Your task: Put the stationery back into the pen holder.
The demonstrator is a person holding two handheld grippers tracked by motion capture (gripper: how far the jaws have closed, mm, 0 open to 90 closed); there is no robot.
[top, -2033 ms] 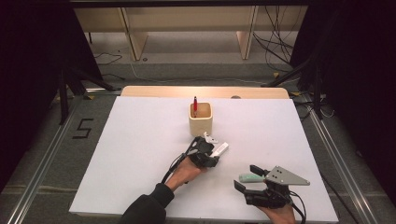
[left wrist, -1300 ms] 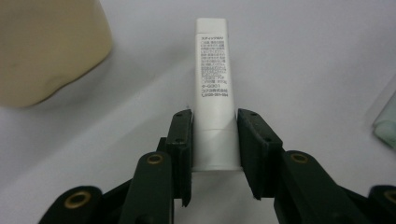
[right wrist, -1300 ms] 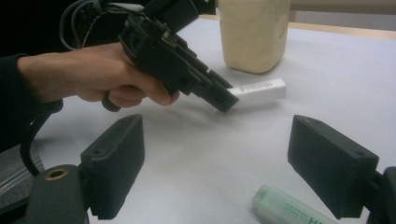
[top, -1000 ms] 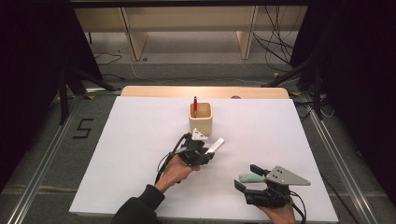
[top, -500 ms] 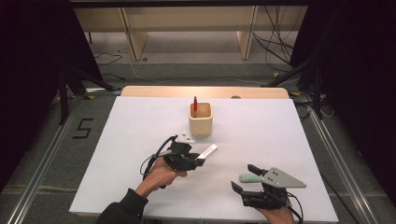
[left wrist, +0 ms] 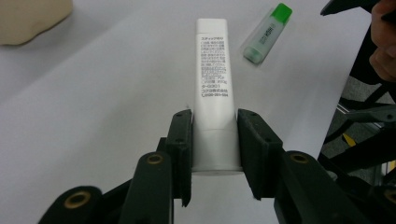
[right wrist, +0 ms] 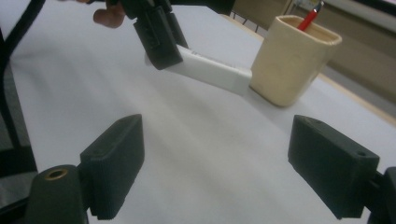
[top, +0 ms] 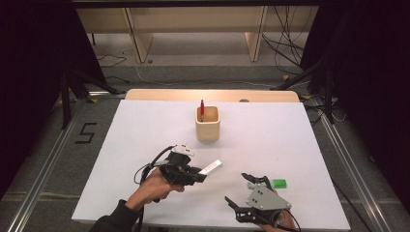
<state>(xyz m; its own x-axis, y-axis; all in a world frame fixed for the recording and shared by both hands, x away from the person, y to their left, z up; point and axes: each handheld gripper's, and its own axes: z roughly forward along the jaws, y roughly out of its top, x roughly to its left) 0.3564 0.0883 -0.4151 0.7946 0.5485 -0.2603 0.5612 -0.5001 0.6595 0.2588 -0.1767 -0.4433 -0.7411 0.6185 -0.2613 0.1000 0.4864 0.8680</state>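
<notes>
pen [top: 202, 109] in cup [top: 208, 129]; marker [top: 279, 183] right of, seemingly near, tube [top: 211, 168]

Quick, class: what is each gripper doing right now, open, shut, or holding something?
Left gripper: shut on the white glue stick.
Right gripper: open, nothing between its fingers.

The left gripper [top: 200, 175] is black, with a small pale block on top and a black cable looping off its back. Its two jaws are matt black blocks, each with small screw holes, carried on black links with brass-coloured pivot bushings. The right gripper [top: 241, 188] is black too, topped by a grey three-cornered plate with dark screws; its pads are ribbed. The left hand [top: 157, 186] comes out of a dark sleeve [top: 113, 220].
</notes>
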